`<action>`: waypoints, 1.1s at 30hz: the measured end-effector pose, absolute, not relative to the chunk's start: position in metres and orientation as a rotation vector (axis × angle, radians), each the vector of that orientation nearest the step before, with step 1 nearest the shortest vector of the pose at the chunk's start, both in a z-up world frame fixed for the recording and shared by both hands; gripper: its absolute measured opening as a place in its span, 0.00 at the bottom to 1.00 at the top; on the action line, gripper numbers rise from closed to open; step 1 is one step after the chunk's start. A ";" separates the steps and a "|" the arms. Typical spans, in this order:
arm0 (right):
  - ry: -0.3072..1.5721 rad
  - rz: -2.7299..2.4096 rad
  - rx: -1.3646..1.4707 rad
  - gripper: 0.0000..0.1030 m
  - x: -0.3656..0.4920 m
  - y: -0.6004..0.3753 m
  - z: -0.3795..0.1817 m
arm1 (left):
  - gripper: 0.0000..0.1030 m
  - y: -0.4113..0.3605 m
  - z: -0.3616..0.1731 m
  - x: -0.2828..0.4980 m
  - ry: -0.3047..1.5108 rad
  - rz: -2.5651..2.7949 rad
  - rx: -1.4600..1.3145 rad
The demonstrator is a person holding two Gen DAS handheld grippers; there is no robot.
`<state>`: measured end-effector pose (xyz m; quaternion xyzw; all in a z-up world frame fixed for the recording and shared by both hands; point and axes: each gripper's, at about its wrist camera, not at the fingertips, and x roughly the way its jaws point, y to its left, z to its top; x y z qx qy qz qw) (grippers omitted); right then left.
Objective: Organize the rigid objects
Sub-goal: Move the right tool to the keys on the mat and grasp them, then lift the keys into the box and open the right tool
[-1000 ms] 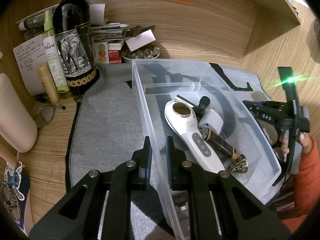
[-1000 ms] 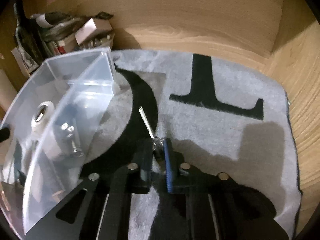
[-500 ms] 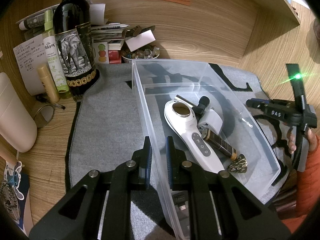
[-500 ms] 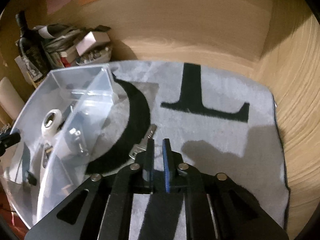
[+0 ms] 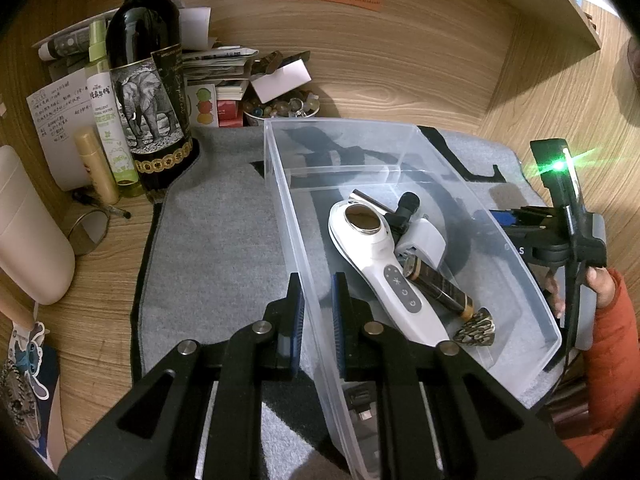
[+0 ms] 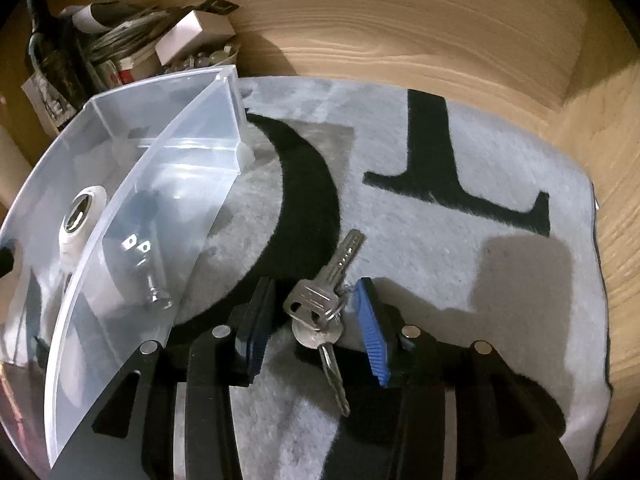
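While the clear plastic storage box (image 5: 404, 148) already holds several things, the job is, as I judge it, only partly done. Inside the box lie one white handheld device with a round metal head (image 5: 380, 264), one dark striped stick with a scaly metal tip (image 5: 444, 288), one white block-shaped piece (image 5: 424, 240) and one black knob-like part (image 5: 406, 204); a thin metal bar (image 5: 370, 200) shows behind them. I cannot tell if more is hidden below.

One bunch of silver metal keys (image 6: 320, 308) is left outside, lying on the grey felt mat with black letters (image 6: 460, 240), just beside the box. I count three keys on the ring, but they overlap and I am not sure.

The right hand-held gripper (image 6: 312, 328) has its jaws wide apart, one on each side of the keys, not pressing them. The left hand-held gripper (image 5: 316, 312) is narrow and stands over the box's near wall, one finger outside and one inside; whether it really pinches the wall I cannot tell.

On the wooden table (image 5: 400, 60) behind stand one dark wine bottle with an elephant label (image 5: 148, 92) and one green spray bottle (image 5: 108, 120).
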<state>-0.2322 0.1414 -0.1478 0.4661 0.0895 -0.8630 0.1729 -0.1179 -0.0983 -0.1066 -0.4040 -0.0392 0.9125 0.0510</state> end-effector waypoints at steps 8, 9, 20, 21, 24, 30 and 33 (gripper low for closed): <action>0.227 -2.459 1.303 0.25 -0.229 0.148 -0.147 | 0.11 -0.098 -0.107 -0.118 -0.117 2.777 -1.229; 0.224 -2.456 1.304 0.24 -0.229 0.149 -0.147 | 0.11 -0.098 -0.107 -0.118 -0.117 2.777 -1.229; 0.219 -2.519 1.134 0.24 -0.209 0.148 -0.102 | 0.11 -0.098 -0.107 -0.118 -0.119 2.778 -1.230; 0.218 -2.526 1.107 0.24 -0.207 0.147 -0.095 | 0.11 -0.098 -0.107 -0.118 -0.118 2.777 -1.230; 0.219 -2.539 1.034 0.24 -0.199 0.142 -0.078 | 0.11 -0.098 -0.107 -0.118 -0.118 2.777 -1.230; 0.224 -2.530 0.865 0.24 -0.181 0.126 -0.043 | 0.11 -0.098 -0.107 -0.118 -0.117 2.777 -1.230; 0.227 -2.503 0.799 0.24 -0.171 0.115 -0.032 | 0.11 -0.098 -0.107 -0.118 -0.117 2.777 -1.230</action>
